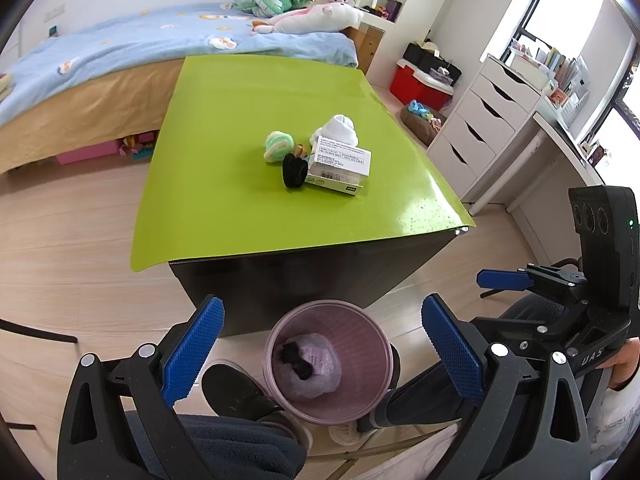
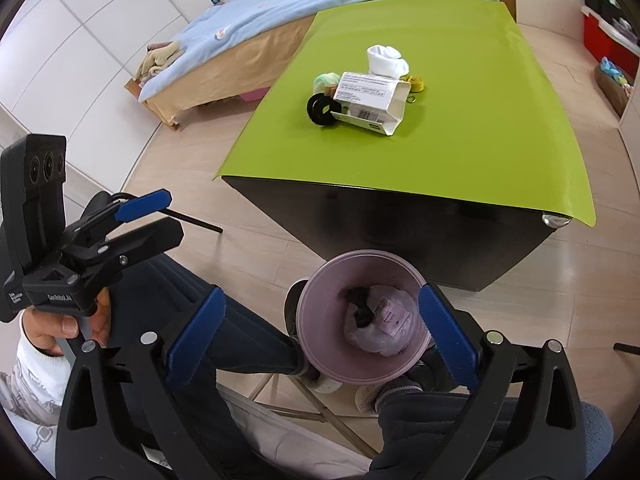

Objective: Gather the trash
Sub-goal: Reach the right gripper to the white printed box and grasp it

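left wrist view first: left gripper [image 1: 322, 354] with fingers [image 1: 192, 350] spread wide and gripping nothing, poised over the pink bin [image 1: 328, 360] on the floor by the person's feet; right gripper [image 1: 502, 280] seen side-on at the right edge, only one blue finger clear there. right wrist view: right gripper [image 2: 320, 334] likewise spread and bare, bin [image 2: 362, 320] between its fingers [image 2: 196, 330] and already holding a crumpled plastic bag [image 2: 382, 324] and something dark. remaining trash sits clustered mid-way on the green counter [image 1: 240, 200]: white box [image 1: 340, 164] leaning on a flatter green-edged carton, black ring-shaped piece [image 1: 295, 171] touching its near corner, pale green ball [image 1: 278, 147] just behind, white sock-like bundle [image 1: 338, 130] at the back, small yellow bits beside it. probably best to reach for the black ring or the box, being nearest; approach from above, close across the box's narrow sides, lift straight so neighbours stay put. crowding likely the main snag: pieces touching, so one finger may nudge another item off. counter's front edge and the bin rim stand between grippers and pile; better to rise clear of both. bed [image 1: 120, 48], drawers [image 1: 480, 128], toys beyond, well apart.
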